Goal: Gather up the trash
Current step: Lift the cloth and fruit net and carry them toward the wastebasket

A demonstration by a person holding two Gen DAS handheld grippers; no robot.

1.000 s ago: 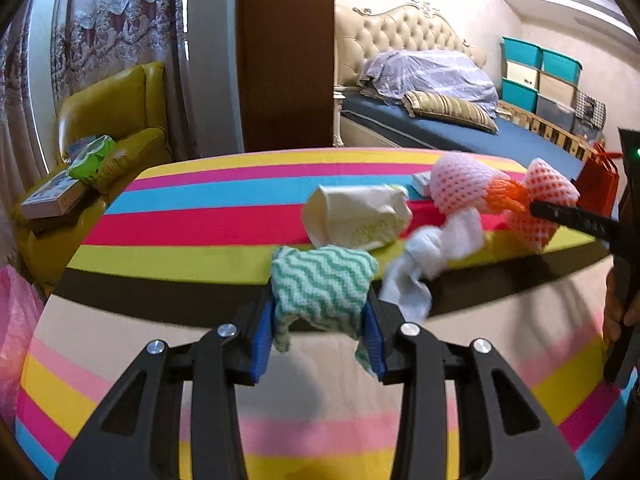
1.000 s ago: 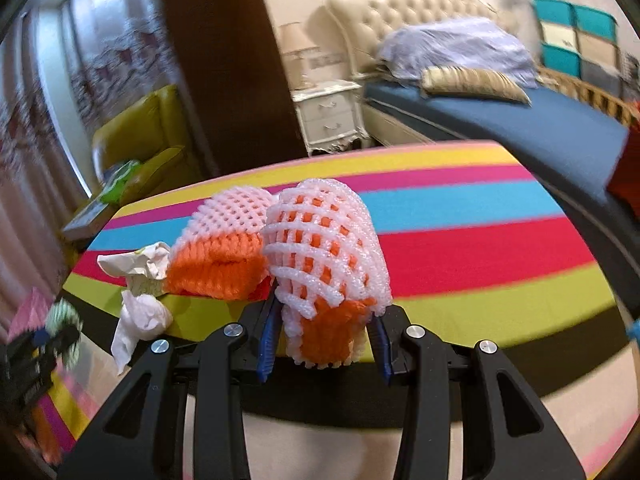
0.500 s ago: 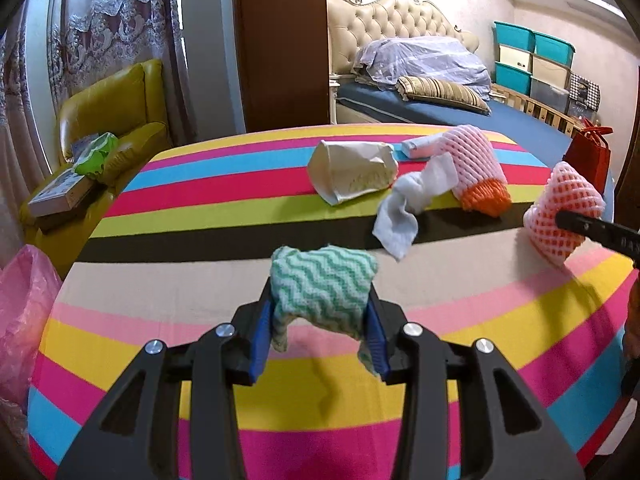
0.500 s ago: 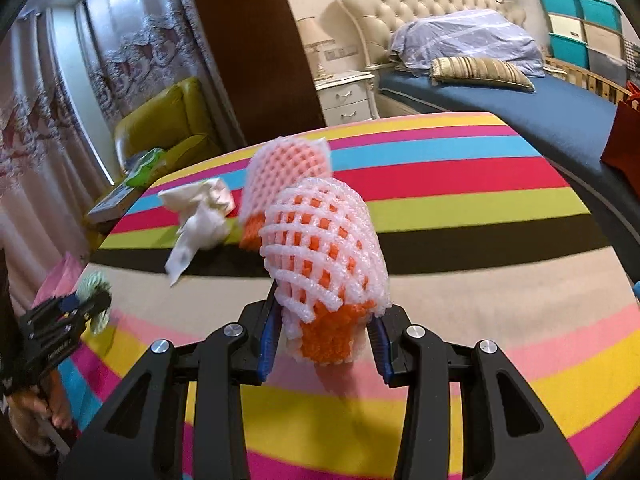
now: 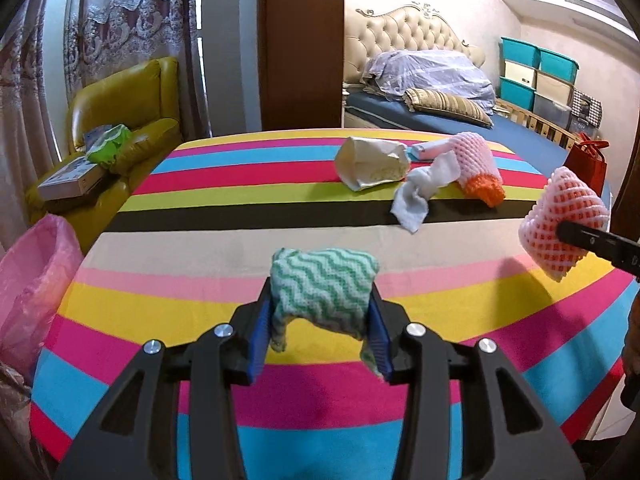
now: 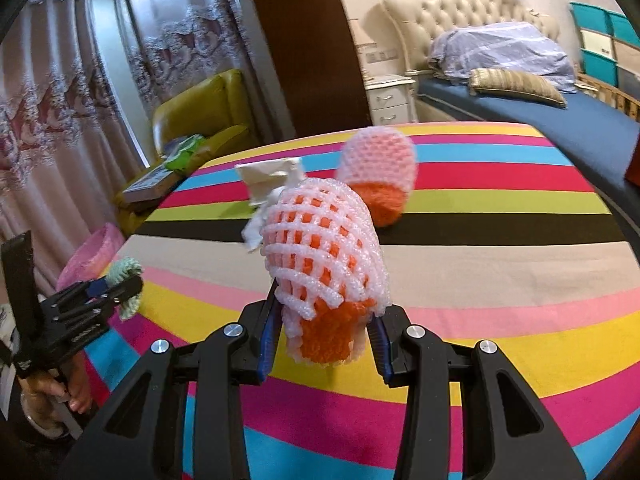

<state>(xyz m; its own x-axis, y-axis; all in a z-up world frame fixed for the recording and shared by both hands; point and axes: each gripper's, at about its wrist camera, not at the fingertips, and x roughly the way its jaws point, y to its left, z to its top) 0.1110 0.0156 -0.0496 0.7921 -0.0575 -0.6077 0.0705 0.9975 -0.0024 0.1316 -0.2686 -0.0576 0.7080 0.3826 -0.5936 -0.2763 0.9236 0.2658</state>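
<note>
My left gripper (image 5: pixel 320 332) is shut on a green-and-white zigzag cloth (image 5: pixel 322 284) and holds it above the striped table (image 5: pixel 208 280). My right gripper (image 6: pixel 324 332) is shut on a pink foam fruit net with an orange liner (image 6: pixel 324 256), also above the table; it shows at the right of the left wrist view (image 5: pixel 562 220). On the far part of the table lie a crumpled cream paper bag (image 5: pixel 370 162), a white tissue (image 5: pixel 420 196) and a second pink-and-orange foam net (image 5: pixel 478 164). A pink trash bag (image 5: pixel 30 276) hangs at the table's left edge.
A yellow armchair (image 5: pixel 132 120) with a box and a green packet stands beyond the table's left side. A bed (image 5: pixel 440 112) and stacked storage boxes (image 5: pixel 536 76) lie behind. A red bag (image 5: pixel 588 162) stands at the far right. A small pink packet (image 5: pixel 430 148) lies by the foam net.
Both grippers have drawn back from the trash pile toward the near side of the table, each carrying its piece. The right gripper has turned left; the pink bag has come into both views.
</note>
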